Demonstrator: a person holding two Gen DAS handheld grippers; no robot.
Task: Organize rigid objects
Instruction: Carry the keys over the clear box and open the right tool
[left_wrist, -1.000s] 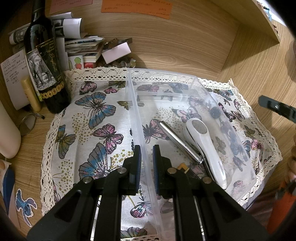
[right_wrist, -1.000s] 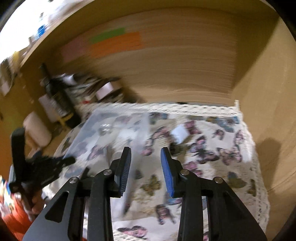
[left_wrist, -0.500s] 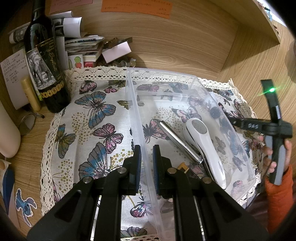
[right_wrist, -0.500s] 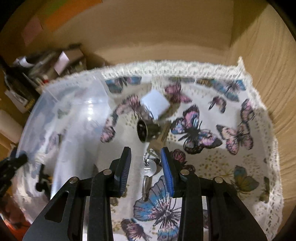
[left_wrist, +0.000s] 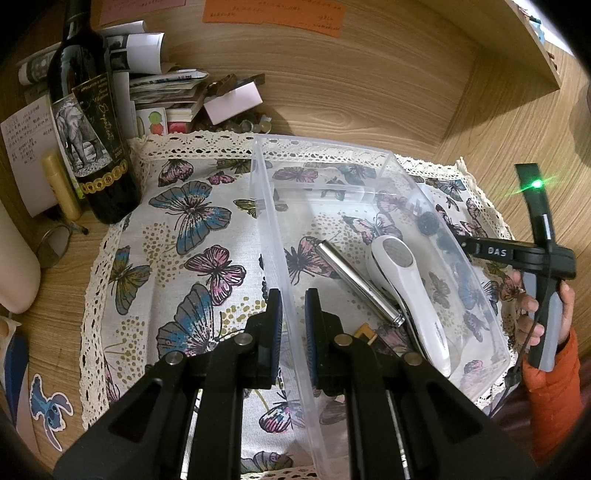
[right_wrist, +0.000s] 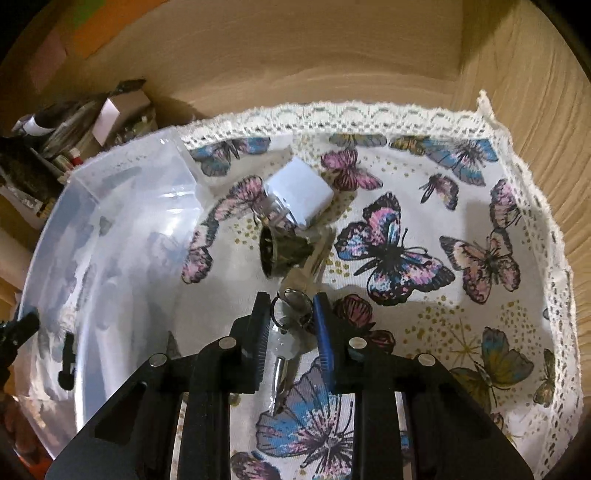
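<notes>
A clear plastic bin (left_wrist: 266, 206) lies on a butterfly-print cloth (left_wrist: 177, 236). It holds a white handheld device (left_wrist: 406, 295) and a silver metal tube (left_wrist: 354, 284). My left gripper (left_wrist: 293, 306) is shut on the bin's left wall. My right gripper (right_wrist: 290, 317) is open, its fingers straddling a key ring with a silver key (right_wrist: 286, 339) on the cloth beside the bin (right_wrist: 110, 266). Just beyond the key lie a small dark round piece (right_wrist: 280, 251) and a white cube (right_wrist: 299, 194). The right gripper's body (left_wrist: 517, 253) shows at the right in the left wrist view.
A dark wine bottle (left_wrist: 88, 122), stacked papers and small items (left_wrist: 173, 96) and a yellow tube (left_wrist: 61, 184) stand at the back left. Wooden walls close the back (left_wrist: 332, 81) and right (right_wrist: 535, 74). A lace edge (right_wrist: 369, 110) borders the cloth.
My right gripper swung from facing the back wall down to the cloth and now straddles the key ring. My left gripper and the bin have not moved.
</notes>
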